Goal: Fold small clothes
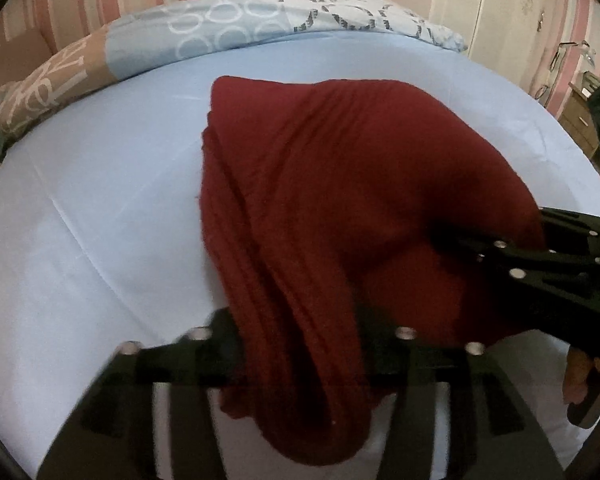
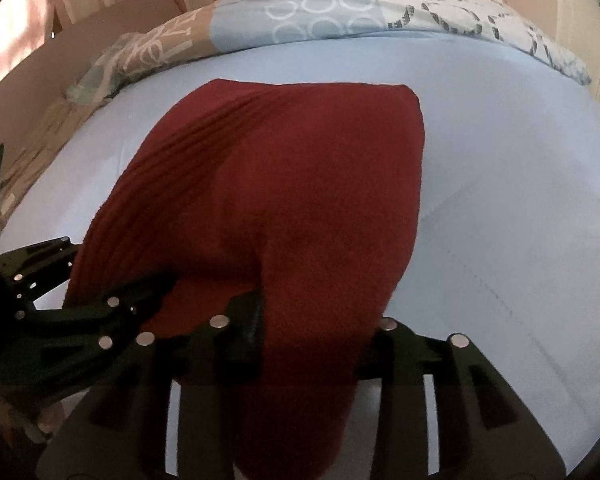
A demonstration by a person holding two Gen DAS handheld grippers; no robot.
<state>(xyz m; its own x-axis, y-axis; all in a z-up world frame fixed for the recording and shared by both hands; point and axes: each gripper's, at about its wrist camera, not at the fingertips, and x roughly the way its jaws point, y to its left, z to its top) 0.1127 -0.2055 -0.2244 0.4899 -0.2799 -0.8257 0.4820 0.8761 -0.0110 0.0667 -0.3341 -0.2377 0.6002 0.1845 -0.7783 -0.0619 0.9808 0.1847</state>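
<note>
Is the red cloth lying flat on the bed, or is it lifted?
Partly lifted. Both claws hold the near edge of the red cloth up; its far part rests on the blue sheet.

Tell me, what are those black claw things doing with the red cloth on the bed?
A person is holding two black grippers, one in each hand, to fold a small red cloth on a bed with a light blue sheet. The left gripper and the right gripper are each clamped on the near edge of the cloth, side by side. That near edge is lifted, while the far end lies on the sheet. A patterned blanket lies bunched along the far side.
</note>
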